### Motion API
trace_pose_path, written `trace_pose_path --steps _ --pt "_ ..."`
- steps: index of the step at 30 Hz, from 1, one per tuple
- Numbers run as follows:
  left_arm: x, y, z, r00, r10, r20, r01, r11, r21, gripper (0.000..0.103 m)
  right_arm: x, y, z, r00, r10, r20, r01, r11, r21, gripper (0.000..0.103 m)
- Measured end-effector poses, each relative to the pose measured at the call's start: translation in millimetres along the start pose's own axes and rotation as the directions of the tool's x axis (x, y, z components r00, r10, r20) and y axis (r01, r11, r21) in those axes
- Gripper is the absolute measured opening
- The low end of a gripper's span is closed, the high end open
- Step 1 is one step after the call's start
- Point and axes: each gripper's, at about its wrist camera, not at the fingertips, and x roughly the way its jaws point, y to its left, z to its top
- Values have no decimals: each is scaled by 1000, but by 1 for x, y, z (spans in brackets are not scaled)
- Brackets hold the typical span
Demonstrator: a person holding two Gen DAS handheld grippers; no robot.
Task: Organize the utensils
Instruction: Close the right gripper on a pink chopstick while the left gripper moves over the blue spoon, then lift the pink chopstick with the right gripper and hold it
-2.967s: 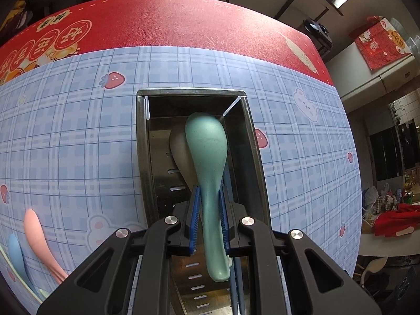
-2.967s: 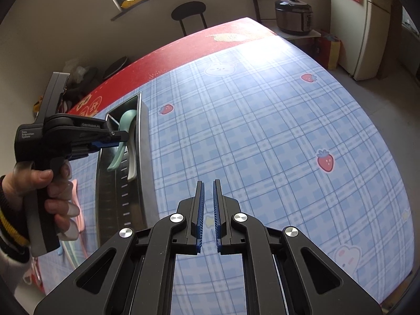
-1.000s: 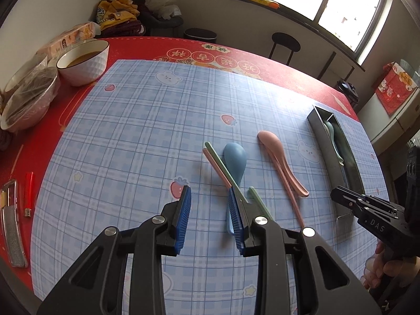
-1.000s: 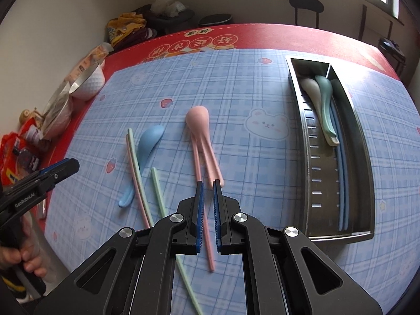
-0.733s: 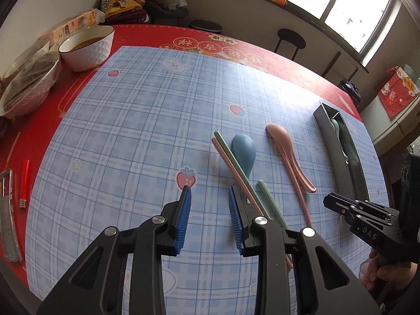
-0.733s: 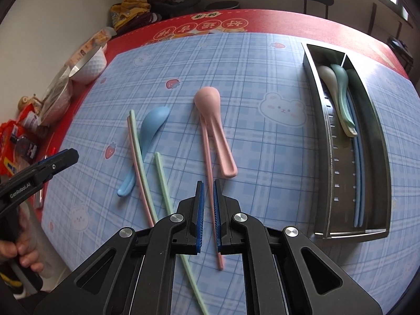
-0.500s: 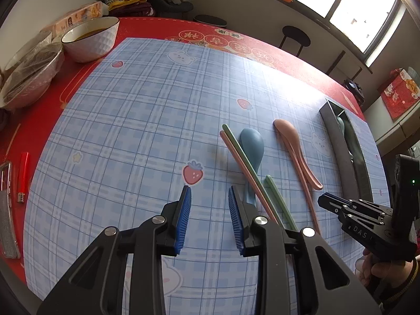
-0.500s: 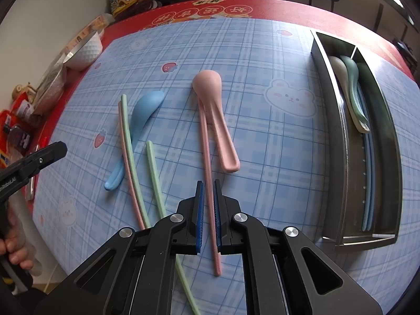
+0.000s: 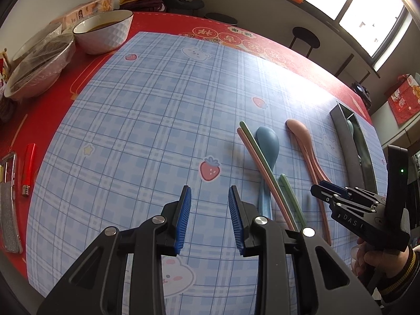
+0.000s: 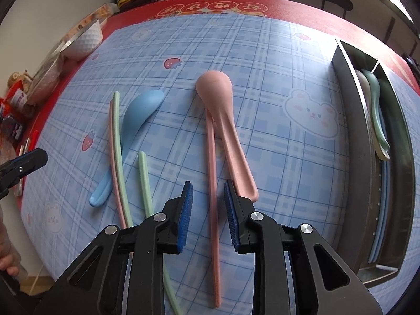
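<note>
The right claw hangs open over the worktop, its jaws straddling a pink chopstick that lies just beside the pink spoon. The left claw is open too and holds nothing, poised above bare cloth left of the blue spoon. A pink and green chopstick pair lies along that spoon's side, apparently touching it, and a lone green chopstick rests a little apart. The steel tray at the right already holds a pale spoon and a green spoon, with blue chopsticks beneath them.

The chopstick looks light, stiff and smooth, probably plastic, so it should lift easily but may pivot or slide if pinched near an end. The best hold is likely near mid-length, jaws closing across its narrow width and low to the cloth. The spoon handle close by could be nudged as the right jaw comes down.
</note>
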Motion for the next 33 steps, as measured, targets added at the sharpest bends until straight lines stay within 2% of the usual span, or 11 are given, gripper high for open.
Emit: trace_pose_path --steps 3,5,11,24,33 --pt "2 -1 0 1000 -1 -4 1 1000 3 29 2 4 3 1000 -21 8 21 999 -37 23" --pt "3 -2 0 1000 -3 -8 3 1000 5 29 3 8 2 998 -55 19 57 996 -73 18" --pt "6 -9 1 1000 -13 -19 13 1000 17 29 2 8 -2 999 -36 22 38 996 -80 7" --pt "13 -25 -1 998 -43 -51 45 998 40 29 -7 1 -21 1000 17 21 -16 998 -62 6" --pt "12 -34 -6 997 -50 -61 54 997 54 29 -19 -13 -36 997 72 20 -72 997 20 5"
